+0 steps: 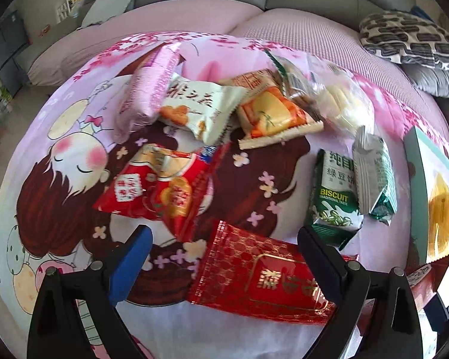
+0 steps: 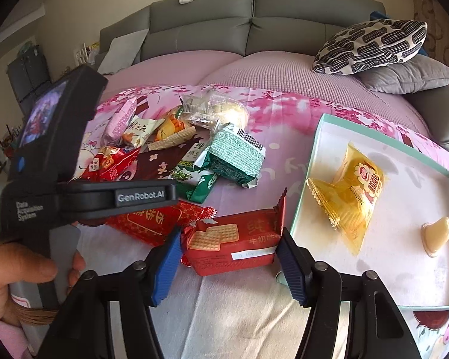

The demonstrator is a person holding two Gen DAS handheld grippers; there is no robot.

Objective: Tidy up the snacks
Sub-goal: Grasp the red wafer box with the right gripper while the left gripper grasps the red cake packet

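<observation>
Beside tray (image 2: pixel 314 137) — R gripper (image 2: pixel 227 258) jaws wide round red biscuit pack (image 2: pixel 233 242); L gripper (image 1: pixel 224 257) wide too.

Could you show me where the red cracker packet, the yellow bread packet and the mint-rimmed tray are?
Red cracker packet (image 2: pixel 230 248), right wrist view: middle of its front.
Yellow bread packet (image 2: pixel 359 191), right wrist view: middle of the wrapper.
Mint-rimmed white tray (image 2: pixel 371 131), right wrist view: its far rim.

"BISCUIT" on green packet (image 1: pixel 333 197); "GenRobot.AI" on left tool (image 2: pixel 140 196)
</observation>
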